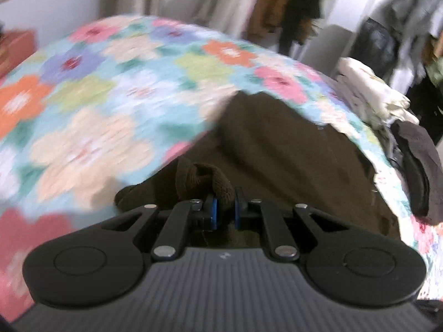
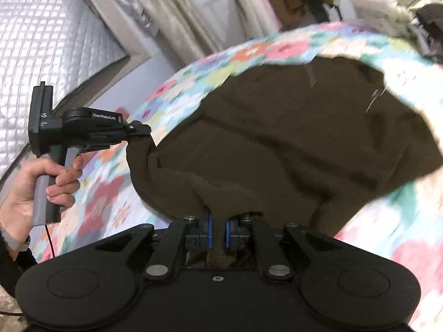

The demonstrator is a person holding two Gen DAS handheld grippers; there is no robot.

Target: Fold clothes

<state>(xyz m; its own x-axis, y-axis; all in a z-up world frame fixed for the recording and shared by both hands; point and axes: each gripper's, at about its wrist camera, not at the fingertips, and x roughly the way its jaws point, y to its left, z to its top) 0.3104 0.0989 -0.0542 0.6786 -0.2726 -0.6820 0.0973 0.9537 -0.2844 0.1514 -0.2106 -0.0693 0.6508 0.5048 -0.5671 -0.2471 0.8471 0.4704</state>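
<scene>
Closest to my right wrist camera are my right tongs (image 2: 218, 233), their blue pads pinched together on a fold of the dark brown knit garment (image 2: 290, 138). Closest to my left wrist camera, my left tongs (image 1: 224, 207) are likewise clamped on a bunched, ribbed edge of the same garment. From the right view I can see my left hand (image 2: 41, 182) holding the left tool out to the side, with a corner of the cloth hanging from its tip.

What could go wrong, as I judge it: each grip holds only a small pinch of thick knit, so a sharp pull could slide the edge out of one pair of tongs and drop that corner. If my two hands travel unevenly, the cloth would skew and the fold would land crooked. The far part could also drag and rumple on the flowered bedspread (image 1: 110, 96).

The garment starts right at both tongs and spreads away from them, its far portion lying on the bed. A folded pale stack (image 1: 368, 94) and another dark piece (image 1: 420, 166) sit near the bed's right edge, apart from the garment.
</scene>
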